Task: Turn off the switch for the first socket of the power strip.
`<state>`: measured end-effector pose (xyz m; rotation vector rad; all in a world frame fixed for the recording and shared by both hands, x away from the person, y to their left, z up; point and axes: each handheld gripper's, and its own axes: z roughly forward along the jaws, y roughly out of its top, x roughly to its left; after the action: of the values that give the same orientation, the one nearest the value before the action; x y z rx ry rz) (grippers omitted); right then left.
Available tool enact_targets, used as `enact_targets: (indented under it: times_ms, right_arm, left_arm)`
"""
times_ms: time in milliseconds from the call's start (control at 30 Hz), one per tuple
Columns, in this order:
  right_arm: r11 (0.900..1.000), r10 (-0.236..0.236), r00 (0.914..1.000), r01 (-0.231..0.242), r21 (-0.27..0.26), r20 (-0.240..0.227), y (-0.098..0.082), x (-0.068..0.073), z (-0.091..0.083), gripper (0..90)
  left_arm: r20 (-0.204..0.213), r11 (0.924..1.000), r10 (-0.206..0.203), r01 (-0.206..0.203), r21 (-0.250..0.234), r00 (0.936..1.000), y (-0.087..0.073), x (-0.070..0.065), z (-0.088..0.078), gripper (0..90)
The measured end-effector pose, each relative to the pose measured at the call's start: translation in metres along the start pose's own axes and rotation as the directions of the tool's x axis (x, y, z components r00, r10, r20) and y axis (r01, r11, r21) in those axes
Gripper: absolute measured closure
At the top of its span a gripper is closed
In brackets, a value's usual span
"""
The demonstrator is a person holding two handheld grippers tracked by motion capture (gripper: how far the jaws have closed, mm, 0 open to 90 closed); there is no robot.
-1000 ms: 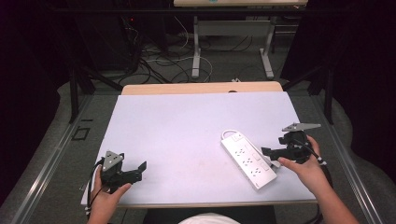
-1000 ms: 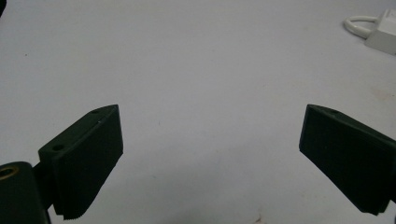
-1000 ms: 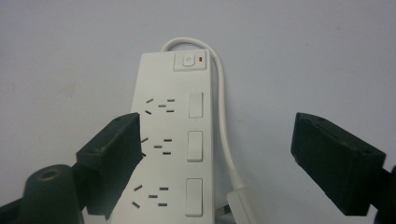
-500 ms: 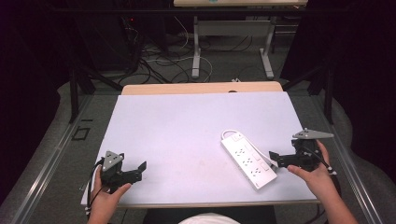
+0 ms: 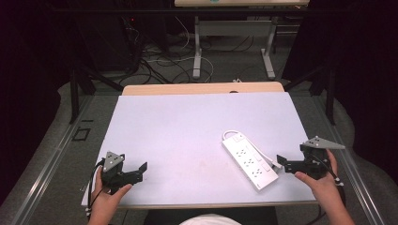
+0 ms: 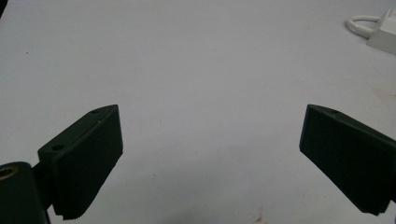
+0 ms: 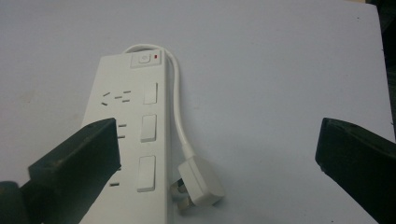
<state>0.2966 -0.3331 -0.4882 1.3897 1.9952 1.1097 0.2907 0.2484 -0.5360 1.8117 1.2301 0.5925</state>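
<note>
Nearest the person, at the front edge of the table (image 5: pixel 187 117), the left gripper (image 5: pixel 141 168) sits in the left hand (image 5: pixel 109 199), jaws spread wide over bare white tabletop with nothing between them. In the left gripper view the two black pads stand far apart, and a corner of the power strip (image 6: pixel 385 30) peeks in at the top right.

Over on the right side, the right gripper (image 5: pixel 281 163) is held in the right hand (image 5: pixel 321 185), pointing inward at the strip's near end. Its jaws have just been opening and now gape wide, nothing gripped between them; the tips sit just beside the strip without pressing on it.

Now the power strip (image 5: pixel 249 159) itself: a long white bar lying flat on the right half of the table, angled so its near end points toward the front right corner. In the right gripper view its face shows a row of rectangular rocker switches, socket slots along one side, and at the far end a square master button with a small red light. A white cable (image 7: pixel 180 107) loops out from that far end, runs down alongside the body, and ends in a white plug (image 7: pixel 198 184) lying beside it, its metal pins showing.

Beyond the table stand a wooden desk edge (image 5: pixel 202 88), tangled floor cables (image 5: pixel 159 61) and grey table legs (image 5: pixel 198 47).
</note>
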Motion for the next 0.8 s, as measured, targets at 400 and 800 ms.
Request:
enact_targets:
  times_ms: [400,800]
  right_arm:
    - [0.998,0.042,0.9986,-0.041,-0.04,0.032,-0.021,-0.013,0.002,0.0]
    - [0.997,0.063,0.9963,-0.06,-0.056,0.058,-0.038,-0.029,0.002,0.0]
  left_arm:
    - [0.01,0.9999,0.009,-0.009,0.013,0.9999,-0.001,-0.002,0.002,1.8]
    - [0.015,0.9997,0.013,-0.013,0.023,0.9998,-0.002,-0.002,0.005,0.3]
